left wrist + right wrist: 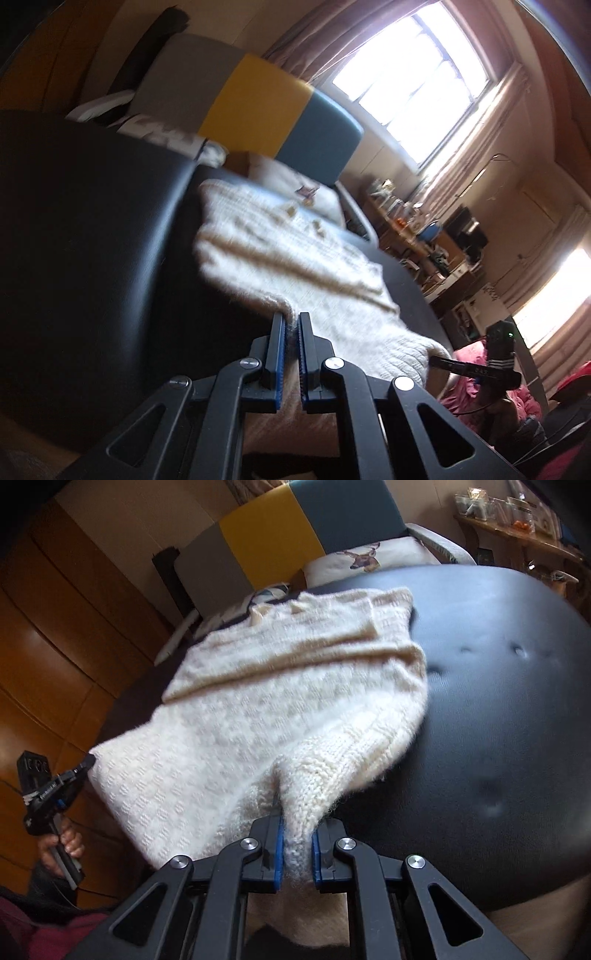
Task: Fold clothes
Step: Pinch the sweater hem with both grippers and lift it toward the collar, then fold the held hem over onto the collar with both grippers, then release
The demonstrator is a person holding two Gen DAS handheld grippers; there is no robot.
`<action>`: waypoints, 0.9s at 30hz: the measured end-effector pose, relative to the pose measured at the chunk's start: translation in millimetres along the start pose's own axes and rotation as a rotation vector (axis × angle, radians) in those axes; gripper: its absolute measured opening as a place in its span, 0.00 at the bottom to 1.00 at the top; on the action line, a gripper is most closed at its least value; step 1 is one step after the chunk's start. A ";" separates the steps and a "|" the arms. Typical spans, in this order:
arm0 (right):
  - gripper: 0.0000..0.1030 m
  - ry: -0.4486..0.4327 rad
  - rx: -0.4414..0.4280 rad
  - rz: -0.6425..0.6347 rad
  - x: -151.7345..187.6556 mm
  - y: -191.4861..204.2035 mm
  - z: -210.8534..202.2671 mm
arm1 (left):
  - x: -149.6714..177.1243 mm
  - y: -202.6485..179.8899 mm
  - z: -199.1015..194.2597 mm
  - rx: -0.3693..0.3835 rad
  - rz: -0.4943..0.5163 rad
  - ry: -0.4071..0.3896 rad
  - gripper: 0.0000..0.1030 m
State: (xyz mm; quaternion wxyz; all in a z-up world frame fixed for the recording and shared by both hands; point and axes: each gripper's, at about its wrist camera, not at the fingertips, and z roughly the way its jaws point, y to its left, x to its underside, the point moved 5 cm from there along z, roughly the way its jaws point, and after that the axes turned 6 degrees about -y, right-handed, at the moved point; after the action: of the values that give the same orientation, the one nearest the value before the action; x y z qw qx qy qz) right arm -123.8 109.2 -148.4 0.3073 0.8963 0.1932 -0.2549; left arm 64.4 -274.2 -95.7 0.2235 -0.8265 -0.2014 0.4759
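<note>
We held the sweater (280,686) over the black seat (498,709), mid-frame in both views: our left gripper (291,325) clamped one edge, our right gripper (297,834) pinched another at lower centre.

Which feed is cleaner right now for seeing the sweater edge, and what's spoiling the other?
Right wrist view: evenly lit, knit of the sweater sharp at the right gripper. Left wrist view: window blown out, sweater motion-blurred, black cushion in deep shadow; left gripper stays sharp.
</note>
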 end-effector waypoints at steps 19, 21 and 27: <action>0.11 0.140 0.003 0.128 -152.4 -52.2 155.3 | -103.5 79.8 212.8 -0.146 -0.077 0.100 0.04; 0.11 0.143 -0.004 0.109 -146.8 -50.1 150.4 | -87.6 87.6 213.9 -0.142 -0.080 0.127 0.04; 0.11 0.209 -0.020 0.087 -115.5 -50.9 133.3 | -53.7 88.3 181.6 -0.114 -0.092 0.166 0.04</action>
State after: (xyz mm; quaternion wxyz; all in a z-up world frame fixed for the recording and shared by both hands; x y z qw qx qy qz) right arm -286.3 38.3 -195.8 0.3053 0.9224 0.1874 -0.1443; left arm -109.2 -343.5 -189.1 0.2135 -0.8643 -0.2467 0.3828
